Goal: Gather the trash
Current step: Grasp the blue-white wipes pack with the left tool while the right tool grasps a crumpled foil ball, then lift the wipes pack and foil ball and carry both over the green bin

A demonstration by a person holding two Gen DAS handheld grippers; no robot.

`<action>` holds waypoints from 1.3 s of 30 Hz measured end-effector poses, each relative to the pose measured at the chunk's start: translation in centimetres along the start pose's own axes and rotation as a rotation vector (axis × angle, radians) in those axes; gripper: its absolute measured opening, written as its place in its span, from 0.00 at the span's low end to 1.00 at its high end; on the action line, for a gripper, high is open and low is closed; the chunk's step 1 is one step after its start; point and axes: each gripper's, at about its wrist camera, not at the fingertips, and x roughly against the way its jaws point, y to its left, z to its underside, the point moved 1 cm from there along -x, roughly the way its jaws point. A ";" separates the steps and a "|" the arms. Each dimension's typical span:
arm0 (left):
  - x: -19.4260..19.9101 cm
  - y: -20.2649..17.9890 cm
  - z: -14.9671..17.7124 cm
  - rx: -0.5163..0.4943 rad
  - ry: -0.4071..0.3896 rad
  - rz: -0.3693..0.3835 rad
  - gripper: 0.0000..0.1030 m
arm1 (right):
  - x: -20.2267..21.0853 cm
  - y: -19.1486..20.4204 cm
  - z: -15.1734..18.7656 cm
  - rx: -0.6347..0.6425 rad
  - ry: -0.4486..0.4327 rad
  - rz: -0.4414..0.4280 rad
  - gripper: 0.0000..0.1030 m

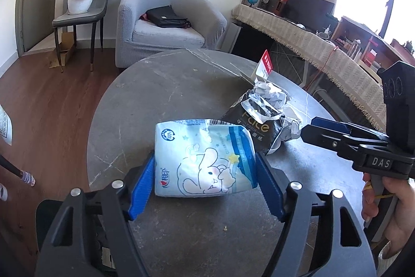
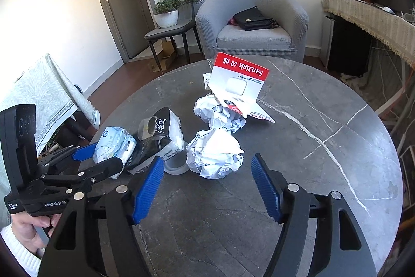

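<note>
Left gripper (image 1: 205,173) sits right on the light-blue tissue pack (image 1: 205,160), jaws about halfway apart and one blue pad against each short end, so it looks gripped, or a hair off it; the pack's long axis runs straight across the jaws and it lies flat on the round grey table (image 1: 168,85). Over to the right gripper (image 2: 207,183): jaws partly spread, nothing between the pads, and the near crumpled paper ball (image 2: 215,152) lies just ahead of the tips, dead centre in the gap. That ball is the right hand's job, I'd say, a short push forward and down. Beyond it, a second paper wad (image 2: 220,113) with the red-and-white card package (image 2: 238,79) propped on it; the black tissue pack (image 2: 160,139) and a small clear cup (image 2: 176,165) sit between the two tools.
</note>
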 end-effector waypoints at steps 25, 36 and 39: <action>2.9 1.0 -1.4 0.026 -0.070 0.042 0.72 | -1.8 -0.8 -0.5 -0.053 0.040 0.006 0.46; 4.6 0.5 -0.4 0.023 -0.071 0.032 0.72 | 0.4 -0.1 0.8 -0.066 0.022 0.007 0.46; 5.3 0.6 0.0 0.032 -0.071 0.029 0.72 | 1.0 0.9 1.2 -0.057 0.018 -0.008 0.46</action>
